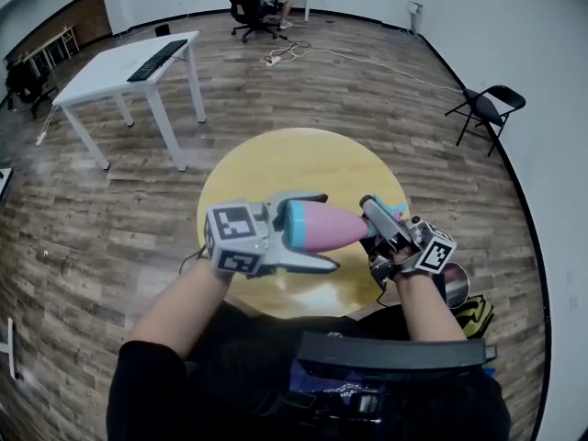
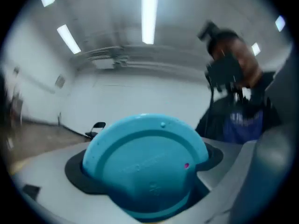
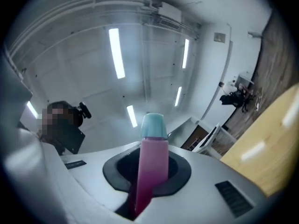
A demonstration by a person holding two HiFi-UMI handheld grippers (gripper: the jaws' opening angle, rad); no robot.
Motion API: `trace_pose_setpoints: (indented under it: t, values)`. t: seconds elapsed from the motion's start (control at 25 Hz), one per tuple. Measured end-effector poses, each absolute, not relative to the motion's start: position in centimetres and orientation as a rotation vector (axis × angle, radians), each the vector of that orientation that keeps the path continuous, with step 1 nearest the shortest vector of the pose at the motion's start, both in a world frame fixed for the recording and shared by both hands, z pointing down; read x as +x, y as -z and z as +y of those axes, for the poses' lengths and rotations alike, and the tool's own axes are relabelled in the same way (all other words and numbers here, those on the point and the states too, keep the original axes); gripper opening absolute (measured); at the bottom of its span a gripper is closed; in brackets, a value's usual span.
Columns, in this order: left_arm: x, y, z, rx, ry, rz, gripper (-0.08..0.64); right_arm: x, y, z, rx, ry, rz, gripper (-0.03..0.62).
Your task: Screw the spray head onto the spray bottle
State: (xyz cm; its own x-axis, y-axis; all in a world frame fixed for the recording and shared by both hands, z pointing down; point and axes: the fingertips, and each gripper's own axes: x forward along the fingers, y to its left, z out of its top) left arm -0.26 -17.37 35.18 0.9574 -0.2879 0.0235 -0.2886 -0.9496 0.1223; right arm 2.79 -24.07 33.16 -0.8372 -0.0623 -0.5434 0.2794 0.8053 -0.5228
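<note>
Above near tabletop (image 1: pixel 276 159) | left tool (image 1: pixel 323 231) is clamping bottle (image 1: pixel 308 225) by its teal base, keeping it level, neck pointing right | right tool (image 1: pixel 378 220) is pinching spray head (image 3: pixel 152 157) at that neck, likely for threading on.

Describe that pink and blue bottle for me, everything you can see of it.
The spray bottle looks like smooth plastic: a pink body tapering to the neck and a round blue base with a shallow recess. It lies sideways in the air above the yellow table, neck toward the right claw, which grips a pink, blue-tipped spray head. The left claw is shut on its wide end. Whether neck and head are joined cannot be seen.
</note>
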Motion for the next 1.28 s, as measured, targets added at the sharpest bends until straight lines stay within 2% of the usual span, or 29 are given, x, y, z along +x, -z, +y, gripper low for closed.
trace_pose_setpoints:
  t: [0.04,0.12,0.16,0.2,0.24,0.32,0.4,0.52,0.56,0.64,0.76,0.92,1.0,1.12,1.16,1.2,1.28]
  values:
    - [0.2,-36.4,-16.8,3.21,-0.277,-0.525,0.557,2.8,-33.7,-24.2,0.205,0.928,2.399,0.037]
    - [-0.2,-39.8,-17.0,3.548,-1.087,-0.791,0.557,2.4,-35.2,-24.4,0.243,1.105,2.368,0.037]
    - [-0.9,-41.2,-17.8,3.573,-1.509,-0.934,0.554,2.3,-35.8,-24.6,0.23,1.159,2.372,0.038]
    - [-1.4,-42.0,-18.3,3.55,-1.766,-1.02,0.552,2.2,-36.3,-24.7,0.211,1.188,2.378,0.037]
    - [-1.5,-42.1,-18.4,3.55,-1.803,-1.035,0.552,2.1,-36.4,-24.8,0.199,1.198,2.379,0.037]
    - [-1.2,-40.9,-17.9,3.573,-1.5,-1.007,0.552,2.1,-36.0,-24.7,0.201,1.177,2.371,0.037]
    - [-2.1,-38.2,-18.2,3.473,-0.896,-1.002,0.551,2.9,-35.1,-25.1,0.185,1.1,2.339,0.037]
    - [-5.5,-32.9,-20.2,2.938,0.183,-0.718,0.552,5.3,-33.5,-26.8,0.101,0.982,2.273,0.037]
    - [-6.6,-31.8,-20.7,2.73,0.414,-0.59,0.552,5.6,-33.2,-26.8,0.076,0.928,2.288,0.037]
    - [-7.2,-31.4,-21.1,2.466,0.616,-0.411,0.561,4.9,-32.8,-25.8,0.022,0.756,2.411,0.037]
    - [-3.8,-33.3,-20.2,2.511,0.463,-0.377,0.571,3.0,-32.8,-23.9,0.007,0.548,2.567,0.037]
    - [-0.5,-34.3,-17.3,2.862,0.126,-0.366,0.56,3.2,-33.0,-23.3,0.1,0.623,2.556,0.037]
    - [0.3,-36.7,-16.4,3.211,-0.324,-0.491,0.557,2.9,-33.8,-23.6,0.15,0.796,2.522,0.035]
    - [0.2,-40.8,-16.9,3.612,-1.413,-0.848,0.552,2.2,-36.2,-24.7,0.2,1.176,2.387,0.037]
    - [0.4,-41.3,-16.9,3.657,-1.674,-0.921,0.552,2.3,-36.9,-25.0,0.21,1.256,2.348,0.037]
    - [0.6,-41.5,-16.8,3.685,-1.766,-0.952,0.552,2.4,-37.2,-24.9,0.217,1.291,2.33,0.037]
    - [0.0,-40.8,-16.9,3.689,-1.536,-1.012,0.555,2.3,-36.9,-24.7,0.21,1.252,2.342,0.037]
